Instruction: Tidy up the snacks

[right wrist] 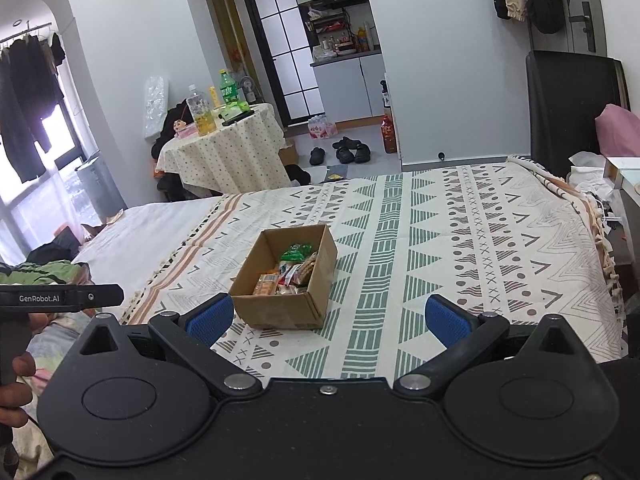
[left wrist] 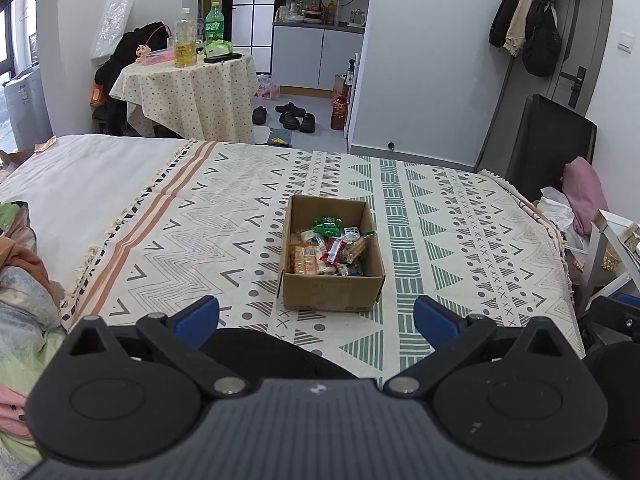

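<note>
An open cardboard box (left wrist: 330, 292) stands on the patterned bed cover (left wrist: 224, 240). It holds several wrapped snacks (left wrist: 328, 246), green, red and orange. My left gripper (left wrist: 316, 318) is open and empty, just in front of the box's near wall. In the right wrist view the same box (right wrist: 280, 308) sits left of centre with snacks (right wrist: 290, 274) inside. My right gripper (right wrist: 330, 320) is open and empty, near the box's front right corner. The left gripper's body (right wrist: 60, 298) shows at the far left.
A small table (left wrist: 188, 88) with bottles stands beyond the bed. Crumpled bedding (left wrist: 20, 280) lies at the left. A black chair (left wrist: 548, 140) and a white stand (left wrist: 612, 248) are at the bed's right side. Shoes (left wrist: 294, 116) lie on the floor.
</note>
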A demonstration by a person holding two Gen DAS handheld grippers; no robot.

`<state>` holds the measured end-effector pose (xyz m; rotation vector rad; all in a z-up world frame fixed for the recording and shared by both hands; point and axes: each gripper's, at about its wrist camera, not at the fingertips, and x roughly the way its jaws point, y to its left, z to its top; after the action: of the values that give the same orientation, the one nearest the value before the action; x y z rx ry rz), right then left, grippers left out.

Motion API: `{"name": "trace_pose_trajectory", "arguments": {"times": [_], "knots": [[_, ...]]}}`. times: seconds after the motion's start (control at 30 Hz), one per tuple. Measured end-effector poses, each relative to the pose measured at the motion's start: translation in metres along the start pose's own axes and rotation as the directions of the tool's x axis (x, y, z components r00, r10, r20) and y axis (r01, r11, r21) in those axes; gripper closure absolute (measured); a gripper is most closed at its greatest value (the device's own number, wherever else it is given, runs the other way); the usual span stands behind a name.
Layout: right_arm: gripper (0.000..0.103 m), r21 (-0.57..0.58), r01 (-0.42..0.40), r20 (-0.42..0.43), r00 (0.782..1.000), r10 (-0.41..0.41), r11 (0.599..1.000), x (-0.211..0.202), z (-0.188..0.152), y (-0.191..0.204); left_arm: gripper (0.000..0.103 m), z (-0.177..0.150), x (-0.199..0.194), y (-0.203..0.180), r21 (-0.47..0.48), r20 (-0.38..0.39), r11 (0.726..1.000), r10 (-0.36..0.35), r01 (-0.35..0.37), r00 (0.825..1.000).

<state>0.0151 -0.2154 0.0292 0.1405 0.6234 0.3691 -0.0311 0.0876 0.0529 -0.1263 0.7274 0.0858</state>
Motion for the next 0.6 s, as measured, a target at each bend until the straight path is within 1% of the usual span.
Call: {"name": "trace_pose_trajectory", "arguments": {"times": [0.3, 0.6], "knots": [[0.000, -0.009, 0.010, 0.000, 1.000, -0.010, 1.000, 0.0022, 0.0033, 0.0035, 0.000, 0.0004, 0.0008, -0.0021, 0.005, -0.003, 1.000, -0.004, 0.004, 1.000], [0.000, -0.007, -0.001, 0.002, 1.000, 0.001, 1.000, 0.0010, 0.0040, 0.0037, 0.000, 0.0022, -0.0024, -0.0025, 0.008, 0.003, 1.000, 0.000, 0.000, 1.000]]}}
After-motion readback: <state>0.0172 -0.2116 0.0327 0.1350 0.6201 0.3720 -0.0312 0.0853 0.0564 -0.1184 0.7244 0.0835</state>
